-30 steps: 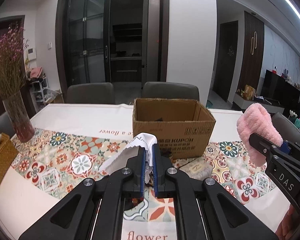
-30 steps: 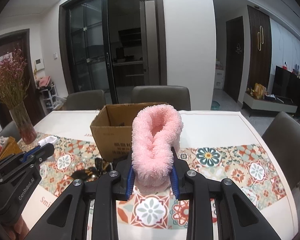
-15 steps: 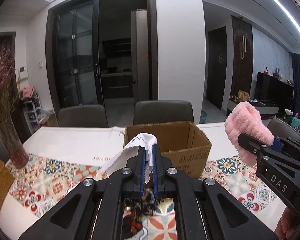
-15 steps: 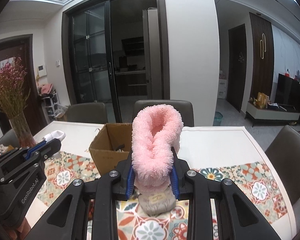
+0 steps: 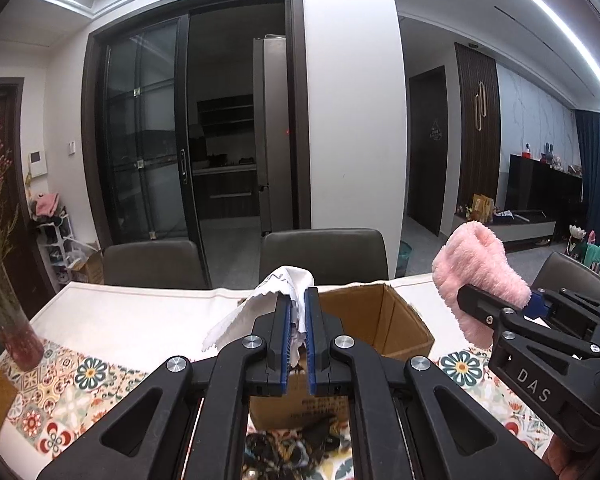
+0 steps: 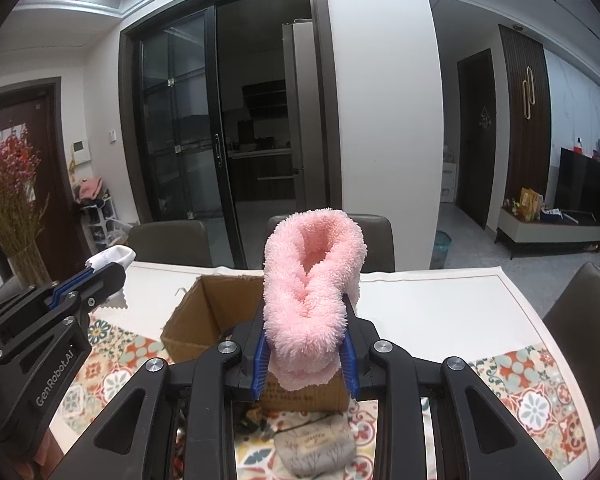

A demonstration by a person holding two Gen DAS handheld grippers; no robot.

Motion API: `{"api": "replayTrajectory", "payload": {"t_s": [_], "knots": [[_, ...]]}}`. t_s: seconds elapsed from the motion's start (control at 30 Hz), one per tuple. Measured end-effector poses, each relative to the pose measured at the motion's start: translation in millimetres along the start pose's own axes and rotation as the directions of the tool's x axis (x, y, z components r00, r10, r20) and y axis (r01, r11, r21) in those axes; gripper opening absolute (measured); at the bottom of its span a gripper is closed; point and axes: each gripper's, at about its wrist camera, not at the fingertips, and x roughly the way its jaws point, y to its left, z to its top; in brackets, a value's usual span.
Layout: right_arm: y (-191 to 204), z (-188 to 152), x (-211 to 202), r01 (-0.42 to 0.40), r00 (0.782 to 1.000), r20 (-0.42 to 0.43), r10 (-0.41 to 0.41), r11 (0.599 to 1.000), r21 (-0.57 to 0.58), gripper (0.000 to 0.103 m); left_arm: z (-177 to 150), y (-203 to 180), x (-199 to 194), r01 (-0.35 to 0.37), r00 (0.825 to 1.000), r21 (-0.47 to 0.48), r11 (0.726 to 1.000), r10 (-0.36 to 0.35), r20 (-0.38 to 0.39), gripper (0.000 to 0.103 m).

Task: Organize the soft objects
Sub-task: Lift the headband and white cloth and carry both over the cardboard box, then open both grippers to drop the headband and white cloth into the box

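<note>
White cloth [image 5: 278,296] pinched between the nearly closed blue pads of the left gripper [image 5: 296,320], centre of the left wrist view, one serrated corner drooping toward lower left, folded top poking above the fingertips. Seen again at the left edge of the right wrist view [image 6: 112,258], sticking out past the same gripper [image 6: 96,280]. Held up off the table, in front of and slightly above the near rim of the open cardboard box [image 5: 384,320].

Fluffy pink cloth [image 6: 312,292] clamped in the right gripper [image 6: 306,356], centre of the right wrist view; jaws part-open around its bulk, blue pads pressing both sides, loop of plush rising above the fingertips and a bit hanging below. Same bundle at the right of the left wrist view [image 5: 476,276], jutting up-left from the gripper [image 5: 500,304], which carries the letters DAS. Box [image 6: 212,312] directly behind it, opening toward the camera, printed text on its near wall.

Below the box, lower centre: a grey pouch with lettering [image 6: 316,448] lying on the patterned tablecloth [image 6: 520,392]; a dark tangled item [image 5: 292,444] just in front of the box, too obscured to identify. Vase with pink dried flowers [image 6: 16,216] at far left. Two dark chairs [image 5: 324,256] behind the table, glass sliding doors [image 5: 148,132] beyond.
</note>
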Motion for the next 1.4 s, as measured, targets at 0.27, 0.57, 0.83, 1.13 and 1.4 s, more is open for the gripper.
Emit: {"api": "replayTrajectory", "payload": {"t_s": [0.27, 0.57, 0.83, 1.13, 1.4], "knots": [[-2.5, 11.3, 36.2, -0.002, 1.000, -0.012, 0.003, 1.000, 0.020, 0.031, 11.2, 1.6, 37.6, 0.029, 1.000, 0.002, 1.000, -0.029, -0.009, 0.008], [-6.0, 17.5, 77.3, -0.012, 0.998, -0.065, 0.014, 1.000, 0.024, 0.031, 17.3, 5.5, 82.3, 0.077, 0.994, 0.009, 0.997, -0.076, -0.076, 0.008], [-12.9, 13.9, 113.4, -0.024, 0.987, -0.156, 0.027, 0.999, 0.025, 0.031, 19.3, 2.5, 114.7, 0.092, 0.988, 0.041, 0.995, -0.086, -0.132, 0.009], [-19.1, 3.5, 141.3, -0.034, 0.967, -0.253, 0.036, 0.999, 0.010, 0.032, 14.5, -1.5, 147.0, 0.143, 0.966, 0.054, 0.988, -0.127, -0.227, 0.012], [-26.6, -2.3, 148.5, -0.042, 0.952, -0.302, 0.052, 0.998, 0.038, 0.053, 10.8, -7.1, 150.8, 0.156, 0.957, 0.058, 0.986, -0.136, -0.256, 0.037]]}}
